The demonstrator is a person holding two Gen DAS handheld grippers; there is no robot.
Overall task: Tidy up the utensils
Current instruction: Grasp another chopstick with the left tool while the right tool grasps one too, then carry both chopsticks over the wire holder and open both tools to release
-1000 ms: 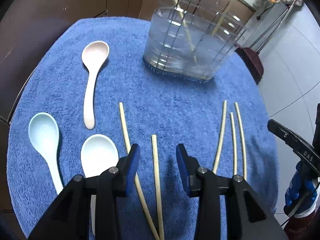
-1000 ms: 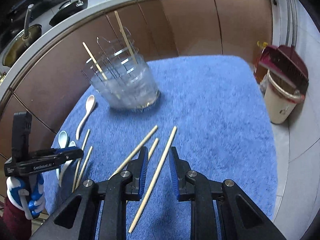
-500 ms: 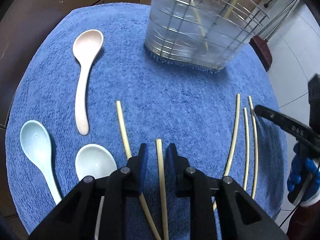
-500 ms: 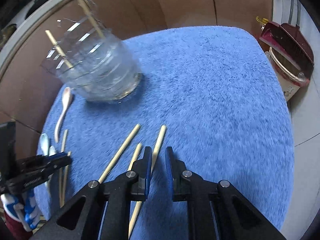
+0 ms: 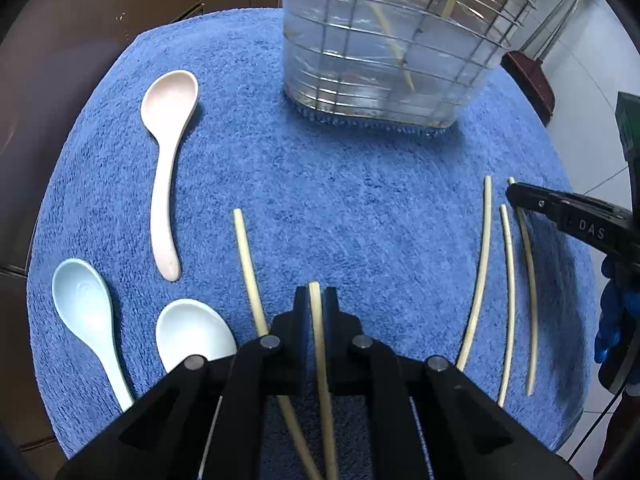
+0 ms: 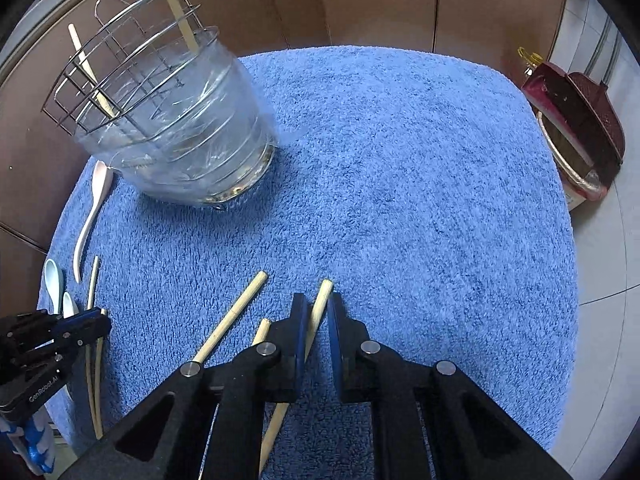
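Note:
My left gripper (image 5: pixel 316 298) is shut on a pale chopstick (image 5: pixel 316 320) lying on the blue towel (image 5: pixel 340 192); a second chopstick (image 5: pixel 248 264) lies just left of it. My right gripper (image 6: pixel 318 304) has its jaws closed around another chopstick (image 6: pixel 322 296), with two more chopsticks (image 6: pixel 236 314) to its left. The right gripper also shows in the left wrist view (image 5: pixel 568 216) over three chopsticks (image 5: pixel 482 264). A wire utensil basket (image 5: pixel 392 44) with a clear liner holds two chopsticks at the far side; it also shows in the right wrist view (image 6: pixel 172 120).
A pink spoon (image 5: pixel 166 160) and two pale blue spoons (image 5: pixel 86 312) lie at the left of the towel. Brown cabinets stand behind. A dark red dustpan and bin (image 6: pixel 576 128) stand on the floor to the right.
Both grippers moved forward and down and closed: the left from wide open onto its chopstick, the right from partly open onto its chopstick.

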